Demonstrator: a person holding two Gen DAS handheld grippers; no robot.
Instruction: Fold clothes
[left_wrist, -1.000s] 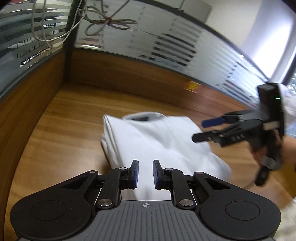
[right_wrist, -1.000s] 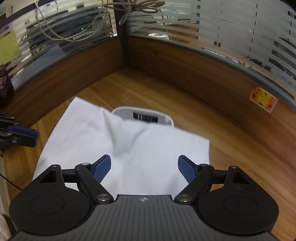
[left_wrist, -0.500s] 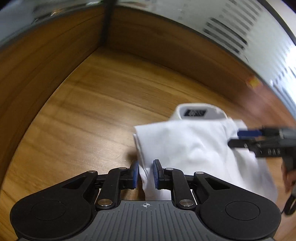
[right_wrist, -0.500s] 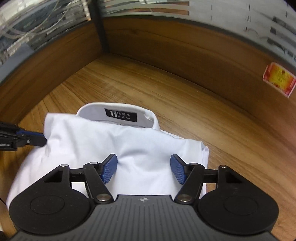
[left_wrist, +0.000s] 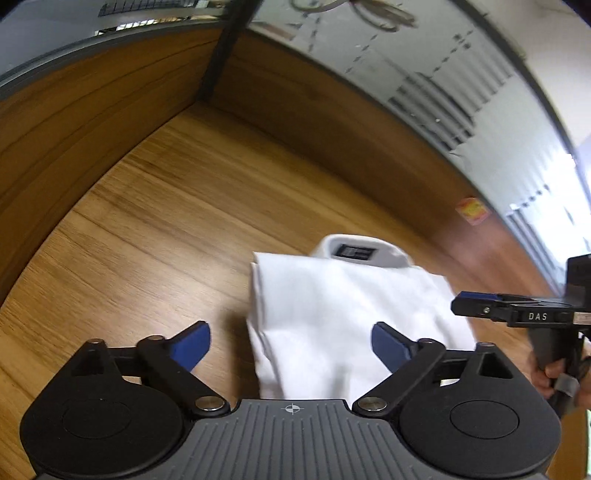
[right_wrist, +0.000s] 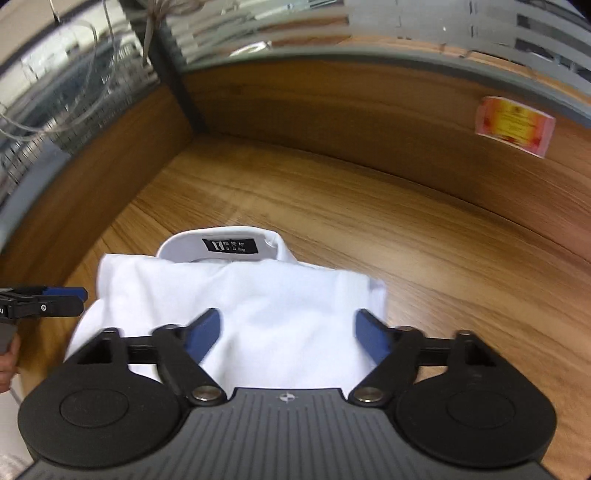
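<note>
Shirt (right_wrist: 258, 314) is plain white, with a black collar label (right_wrist: 229, 245) in white lettering. Desk (right_wrist: 443, 258) is warm wood grain. Both grippers have blue pads (left_wrist: 192, 345) on black arms. Sticker (right_wrist: 513, 125) on the back panel is pink and yellow.

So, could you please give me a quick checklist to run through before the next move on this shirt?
1. Left gripper has just opened, nothing gripped: ok.
2. Right gripper has just opened wider, its jaws apart over the cloth: ok.
3. White shirt folded on the wooden desk: ok.
4. Collar showing at the far end: ok.
5. Edges square: not ok, near edge bulges.
6. Sleeves tucked in: cannot tell.
</note>
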